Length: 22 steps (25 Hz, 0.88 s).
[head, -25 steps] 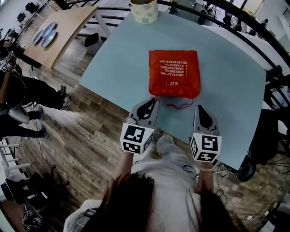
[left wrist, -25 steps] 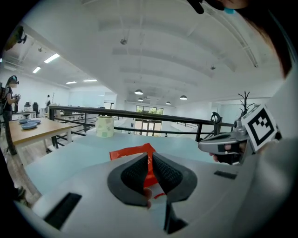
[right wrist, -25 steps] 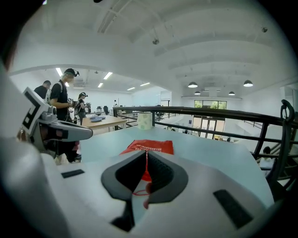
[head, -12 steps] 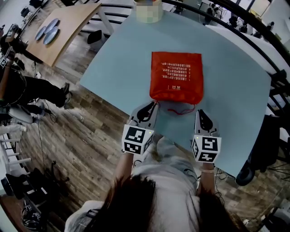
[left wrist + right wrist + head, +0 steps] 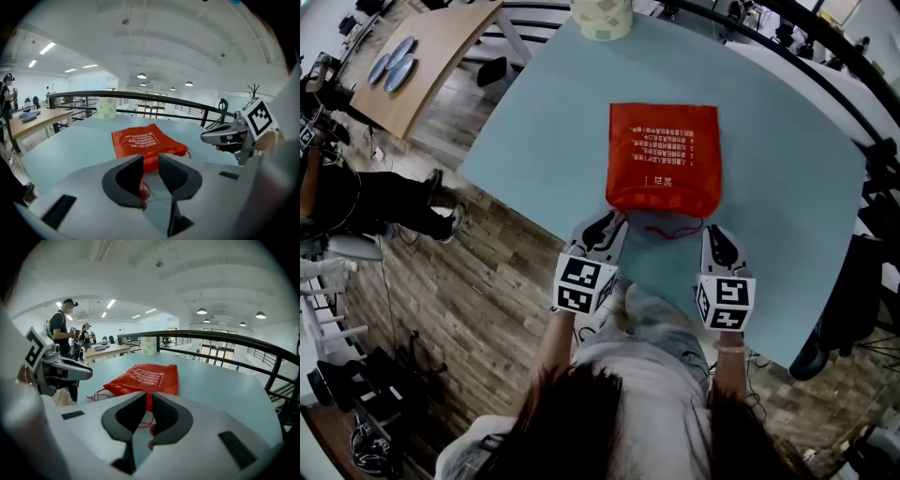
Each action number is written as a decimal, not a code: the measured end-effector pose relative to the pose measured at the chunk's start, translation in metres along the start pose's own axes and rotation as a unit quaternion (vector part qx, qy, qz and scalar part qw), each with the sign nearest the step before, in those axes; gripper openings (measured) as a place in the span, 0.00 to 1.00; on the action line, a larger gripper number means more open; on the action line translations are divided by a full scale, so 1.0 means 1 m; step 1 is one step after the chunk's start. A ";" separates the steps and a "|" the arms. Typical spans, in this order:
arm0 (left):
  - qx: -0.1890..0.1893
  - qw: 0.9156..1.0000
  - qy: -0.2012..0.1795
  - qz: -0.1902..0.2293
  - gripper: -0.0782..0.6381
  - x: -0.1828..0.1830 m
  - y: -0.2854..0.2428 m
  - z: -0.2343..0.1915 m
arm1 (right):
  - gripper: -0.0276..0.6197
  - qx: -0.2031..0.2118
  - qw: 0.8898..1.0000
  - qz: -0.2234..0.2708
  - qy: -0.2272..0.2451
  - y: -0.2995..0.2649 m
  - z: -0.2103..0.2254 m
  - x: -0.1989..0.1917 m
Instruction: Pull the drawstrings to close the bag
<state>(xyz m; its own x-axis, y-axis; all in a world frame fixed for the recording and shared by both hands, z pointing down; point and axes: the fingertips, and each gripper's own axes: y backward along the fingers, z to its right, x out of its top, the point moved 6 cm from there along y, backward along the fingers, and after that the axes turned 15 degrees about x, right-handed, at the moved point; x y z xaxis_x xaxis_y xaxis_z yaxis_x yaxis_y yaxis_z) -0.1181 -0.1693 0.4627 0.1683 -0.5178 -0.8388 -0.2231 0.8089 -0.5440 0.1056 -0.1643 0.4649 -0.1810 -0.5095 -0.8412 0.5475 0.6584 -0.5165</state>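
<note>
**Two grippers at the mouth of the red bag**

One red drawstring bag (image 5: pixel 664 155) lies flat on the pale blue desk (image 5: pixel 553 103), white print on its upper face and its gathered mouth turned toward the person. The drawstrings (image 5: pixel 673 227) trail out of that mouth as thin red loops on the desk, between the two grippers.

The left gripper (image 5: pixel 151 157) sits low at the bag's near left corner. Its jaws have just been opening and now stand apart with a clear gap; a strand of red cord shows low in that gap, and neither pad presses on it. The right gripper (image 5: pixel 149 397) points at the bag's near right corner. Its jaws are parted only a little, leaving a narrow slit through which the bag's red cloth shows, with red cord lying just below the tips. Nothing is pinched there either.

A pale tub (image 5: pixel 602 14) stands at the desk's far edge, well apart from the bag. Beyond it runs a dark railing (image 5: pixel 211 336).
</note>
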 end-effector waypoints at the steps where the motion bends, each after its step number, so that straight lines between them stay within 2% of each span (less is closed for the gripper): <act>1: 0.001 1.000 -0.002 -0.006 0.23 -0.003 -0.003 0.000 | 0.09 0.003 1.000 -0.003 -0.002 -0.003 0.002 -0.002; 18: 0.013 0.994 -0.022 -0.102 0.27 -0.044 -0.053 -0.008 | 0.21 0.039 0.996 -0.074 -0.015 -0.043 0.022 -0.034; 22: 0.026 0.993 -0.012 -0.117 0.27 -0.053 -0.058 -0.011 | 0.21 0.042 0.995 -0.087 -0.025 -0.054 0.028 -0.044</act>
<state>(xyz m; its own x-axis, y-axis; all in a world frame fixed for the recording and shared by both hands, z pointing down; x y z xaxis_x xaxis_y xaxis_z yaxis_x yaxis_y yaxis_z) -0.1246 -0.1913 0.5385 0.2319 -0.6872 -0.6885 -0.1262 0.6805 -0.7218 0.1065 -0.1929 0.5338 -0.2395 -0.6406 -0.7295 0.5777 0.5099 -0.6374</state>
